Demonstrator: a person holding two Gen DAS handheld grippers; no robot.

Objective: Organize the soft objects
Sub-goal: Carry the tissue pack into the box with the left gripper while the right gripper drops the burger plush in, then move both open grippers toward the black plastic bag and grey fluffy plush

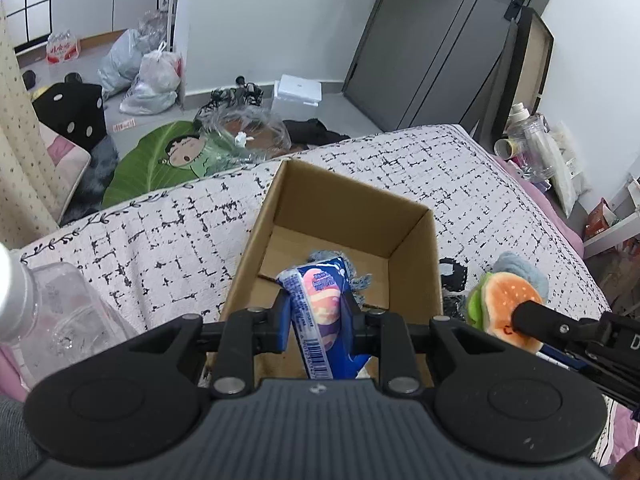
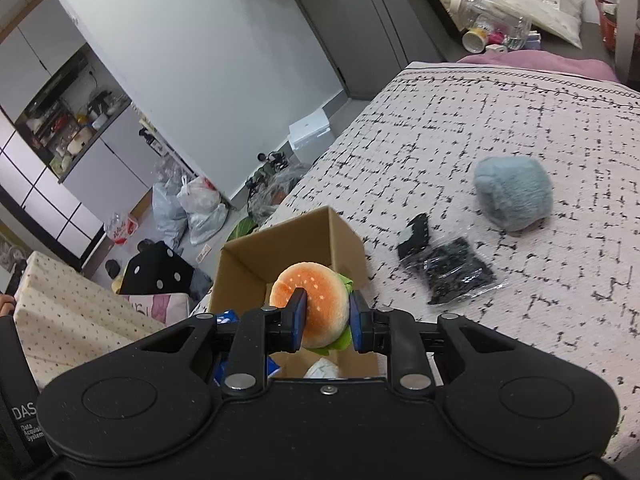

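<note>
1. Left wrist view: left gripper (image 1: 316, 312) pinches a blue snack packet (image 1: 320, 304) between its pads, held over the open cardboard box (image 1: 416, 268). A blue-grey fuzzy item (image 1: 358, 278) lies on the box floor just beyond the packet.
2. Right wrist view: right gripper (image 2: 326, 318) pinches a plush hamburger (image 2: 310, 300) at its bun, just short of the box's (image 2: 348, 240) near rim.
3. Step in hand, judged: carrying both soft items to the box for drop-off.
4. Next move calls for: lowering each item past the rim, then spreading the jaws, one gripper at a time to avoid crowding.
5. Right view only: blue-grey plush ball (image 2: 514, 196) and black wrapped packet (image 2: 448, 268) on the bedspread (image 2: 560, 320), ahead and right of the tool.
6. Left view only: box floor; clear plastic bottle (image 1: 48, 312) at the tool's left.
</note>
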